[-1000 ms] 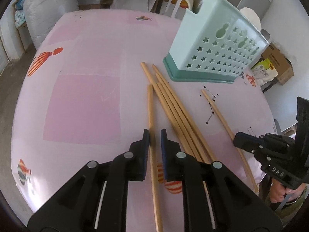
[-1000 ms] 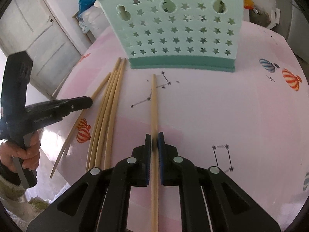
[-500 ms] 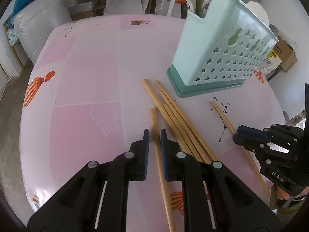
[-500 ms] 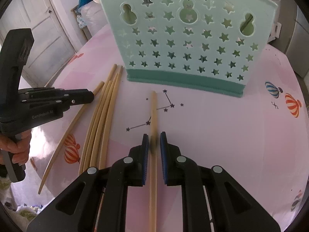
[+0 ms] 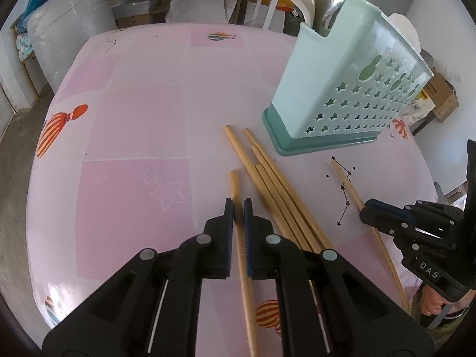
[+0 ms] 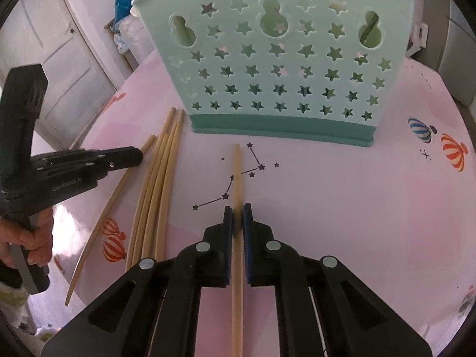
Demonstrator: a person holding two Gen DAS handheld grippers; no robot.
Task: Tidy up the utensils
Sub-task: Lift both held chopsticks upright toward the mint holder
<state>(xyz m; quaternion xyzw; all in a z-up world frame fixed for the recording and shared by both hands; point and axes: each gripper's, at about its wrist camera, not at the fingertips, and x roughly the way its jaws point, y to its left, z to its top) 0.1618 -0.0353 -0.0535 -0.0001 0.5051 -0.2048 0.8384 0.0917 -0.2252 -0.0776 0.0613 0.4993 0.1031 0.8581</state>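
The mint-green perforated plastic utensil holder (image 5: pixel 351 89) stands upright on the pink patterned table (image 5: pixel 134 119). Left of the holder the tabletop is bare as far as its curved far edge; on the holder's right, the table edge lies close.

The left gripper (image 5: pixel 238 208) is clamped on a single wooden chopstick (image 5: pixel 235 187) lying left of a loose bundle of wooden chopsticks (image 5: pixel 276 190), which sits in front of the holder's left corner. The right gripper (image 6: pixel 237 212) is clamped on a separate wooden chopstick (image 6: pixel 237 172) in front of the holder's centre.

Compared with a second ago, both pairs of jaws have just closed further onto their chopsticks, and the holder appears larger and nearer in both views.

Each gripped chopstick runs lengthwise along its gripper's fingers, with its far tip toward the holder's base and stopping short of it.
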